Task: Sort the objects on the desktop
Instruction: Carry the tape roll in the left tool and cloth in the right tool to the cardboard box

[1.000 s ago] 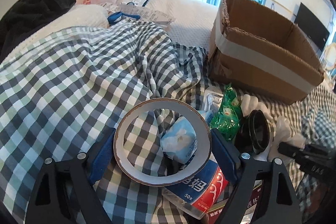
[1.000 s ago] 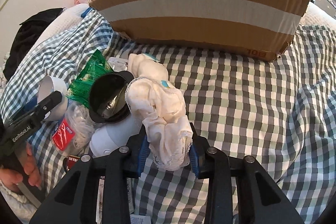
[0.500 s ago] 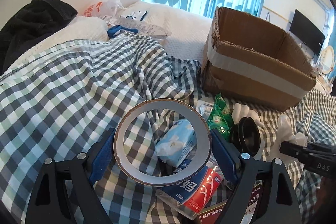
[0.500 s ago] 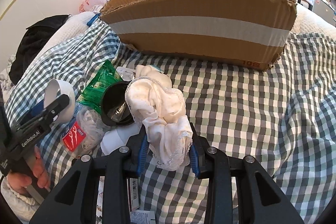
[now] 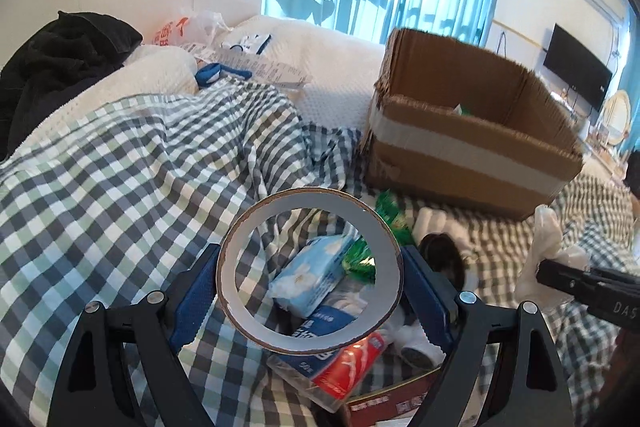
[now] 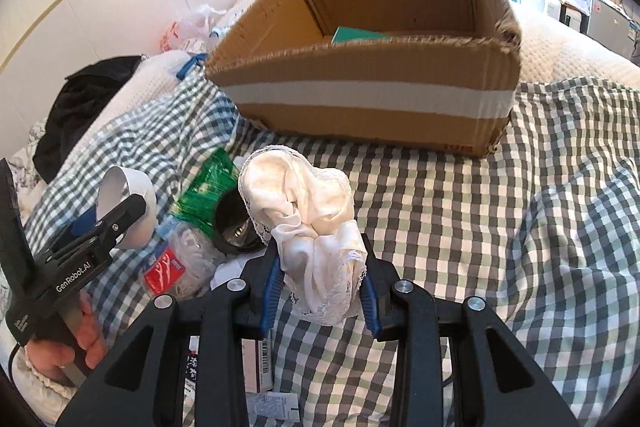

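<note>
Tape roll (image 5: 309, 277), a wide ring with a white inner face, sits clamped across its width between the blue pads of the left gripper (image 5: 310, 291), held above the checked cloth (image 5: 112, 187) short of the cardboard box (image 5: 468, 151). The right gripper (image 6: 320, 287) has its jaws drawn narrow around a crumpled white lace-edged cloth (image 6: 308, 227), also raised in front of the box. The box stands open on the checked cloth, a teal item (image 6: 358, 35) lying inside it. Nearer than the box lies a heap: a green packet (image 6: 204, 191), a black round lid (image 6: 236, 223), a blue tissue pack (image 5: 312, 273) and a red-labelled clear bag (image 6: 176, 259).
</note>
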Demonstrator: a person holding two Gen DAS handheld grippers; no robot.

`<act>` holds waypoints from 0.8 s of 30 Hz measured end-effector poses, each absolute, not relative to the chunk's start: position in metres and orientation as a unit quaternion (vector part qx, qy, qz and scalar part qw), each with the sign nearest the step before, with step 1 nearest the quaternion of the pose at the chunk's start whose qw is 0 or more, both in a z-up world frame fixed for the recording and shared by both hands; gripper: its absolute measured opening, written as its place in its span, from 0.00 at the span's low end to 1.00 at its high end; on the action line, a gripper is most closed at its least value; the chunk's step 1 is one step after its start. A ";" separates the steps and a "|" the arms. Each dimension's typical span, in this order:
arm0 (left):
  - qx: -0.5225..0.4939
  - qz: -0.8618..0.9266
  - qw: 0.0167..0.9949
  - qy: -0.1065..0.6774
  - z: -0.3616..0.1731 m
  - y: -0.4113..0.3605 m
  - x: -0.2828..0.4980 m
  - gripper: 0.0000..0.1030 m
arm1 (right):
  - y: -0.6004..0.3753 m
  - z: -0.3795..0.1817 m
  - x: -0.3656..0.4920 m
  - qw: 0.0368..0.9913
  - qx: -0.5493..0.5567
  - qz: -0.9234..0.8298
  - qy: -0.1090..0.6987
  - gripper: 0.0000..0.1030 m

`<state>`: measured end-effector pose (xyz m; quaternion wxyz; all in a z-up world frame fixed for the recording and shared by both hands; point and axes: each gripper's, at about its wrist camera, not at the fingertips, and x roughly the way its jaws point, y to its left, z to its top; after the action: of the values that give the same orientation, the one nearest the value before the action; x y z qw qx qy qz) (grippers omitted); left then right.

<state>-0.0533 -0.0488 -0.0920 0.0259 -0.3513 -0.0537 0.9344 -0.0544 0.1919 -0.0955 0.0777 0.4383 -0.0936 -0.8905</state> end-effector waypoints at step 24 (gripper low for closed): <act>-0.313 0.946 0.073 -0.032 -0.037 -0.002 -0.050 0.86 | 0.205 -0.045 -0.026 0.087 0.371 -0.918 -0.106 0.32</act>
<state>-0.0502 -0.0015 -0.0373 0.0732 -0.3133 -0.0321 0.9463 -0.0263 0.2055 -0.0447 0.0871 0.3712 -0.1058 -0.9184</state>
